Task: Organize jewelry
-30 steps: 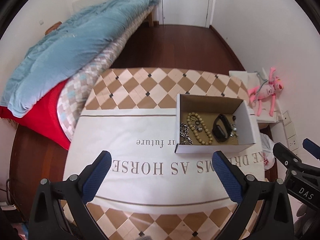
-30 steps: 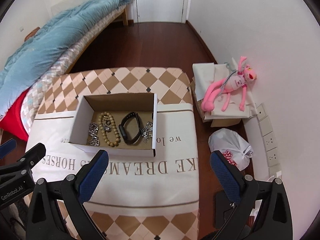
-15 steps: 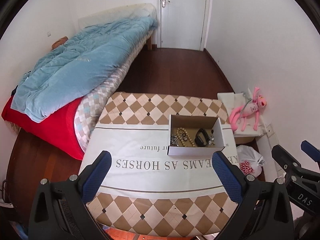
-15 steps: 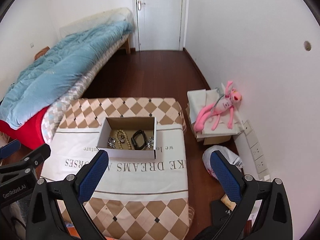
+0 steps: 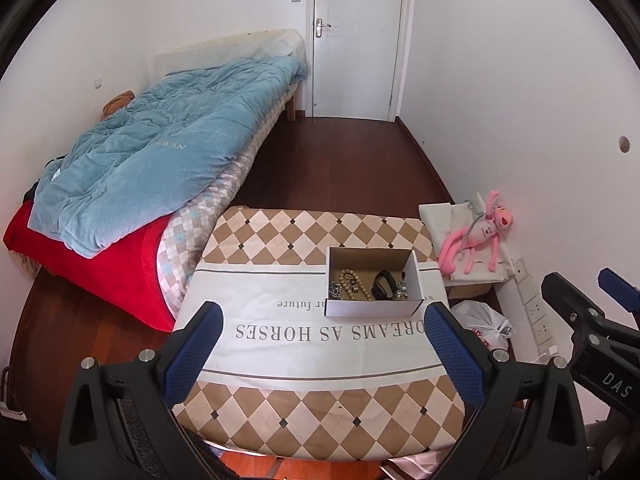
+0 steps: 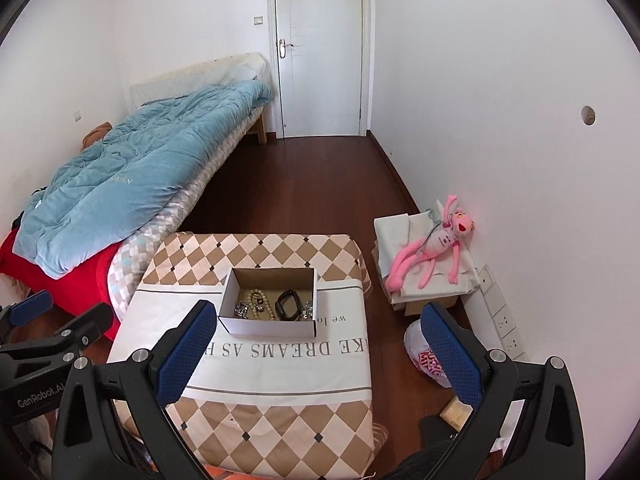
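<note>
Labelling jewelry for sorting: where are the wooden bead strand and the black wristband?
wooden bead strand (image 5: 353, 285), left wrist view, on its middle beads
black wristband (image 6: 289, 306), right wrist view, on its near curve

Left tool held wide open above a cloth-covered surface

The left tool (image 5: 320, 338) hangs with blue pads spread, gripping nothing, over the checkered surface (image 5: 312, 408). A white box (image 5: 372, 307) sits toward the far right of it, holding a bead bracelet (image 5: 352, 284), a black band (image 5: 382, 285) and metal chains (image 5: 335, 291). The right tool (image 5: 592, 320) shows at the right edge, a bed (image 5: 160, 160) at left.
</note>
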Motion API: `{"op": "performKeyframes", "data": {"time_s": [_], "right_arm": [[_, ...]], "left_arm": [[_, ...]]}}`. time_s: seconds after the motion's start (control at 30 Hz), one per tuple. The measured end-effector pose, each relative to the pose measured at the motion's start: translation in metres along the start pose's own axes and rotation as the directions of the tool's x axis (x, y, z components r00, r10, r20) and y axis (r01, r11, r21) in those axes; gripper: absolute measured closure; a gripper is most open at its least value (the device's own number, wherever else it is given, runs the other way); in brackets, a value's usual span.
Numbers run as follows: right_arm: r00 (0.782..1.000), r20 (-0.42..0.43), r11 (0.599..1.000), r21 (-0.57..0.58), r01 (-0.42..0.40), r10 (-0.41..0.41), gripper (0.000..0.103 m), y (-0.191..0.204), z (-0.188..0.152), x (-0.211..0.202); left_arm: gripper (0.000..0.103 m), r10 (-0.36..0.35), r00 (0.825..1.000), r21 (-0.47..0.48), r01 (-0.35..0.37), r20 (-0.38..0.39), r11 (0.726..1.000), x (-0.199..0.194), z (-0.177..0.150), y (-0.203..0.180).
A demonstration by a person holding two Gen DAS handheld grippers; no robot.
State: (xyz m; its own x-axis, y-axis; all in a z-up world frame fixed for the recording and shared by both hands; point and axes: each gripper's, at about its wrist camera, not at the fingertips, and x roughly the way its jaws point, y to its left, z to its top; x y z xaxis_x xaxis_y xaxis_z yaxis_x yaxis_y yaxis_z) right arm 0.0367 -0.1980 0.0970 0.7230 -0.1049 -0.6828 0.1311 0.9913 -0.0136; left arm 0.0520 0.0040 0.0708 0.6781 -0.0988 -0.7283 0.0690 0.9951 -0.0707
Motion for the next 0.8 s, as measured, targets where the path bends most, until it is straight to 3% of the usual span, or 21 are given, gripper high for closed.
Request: {"op": "performKeyframes", "data": {"time_s": [0.33, 0.8], "right_arm": [[0.999, -0.041, 1.000, 0.001, 0.005, -0.005, 0.000, -0.003, 0.001, 0.004], [0.993, -0.113, 0.999, -0.014, 0.044, -0.046, 0.000, 0.000, 0.021, 0.066]], "left_arm": [[0.000, 0.015, 0.996, -0.020, -0.017, -0.085, 1.000, 0.016, 0.002, 0.000], [0.000, 0.041, 0.983, -0.014, -0.044, -0.178, 0.999, 0.065, 0.023, 0.001]]}}
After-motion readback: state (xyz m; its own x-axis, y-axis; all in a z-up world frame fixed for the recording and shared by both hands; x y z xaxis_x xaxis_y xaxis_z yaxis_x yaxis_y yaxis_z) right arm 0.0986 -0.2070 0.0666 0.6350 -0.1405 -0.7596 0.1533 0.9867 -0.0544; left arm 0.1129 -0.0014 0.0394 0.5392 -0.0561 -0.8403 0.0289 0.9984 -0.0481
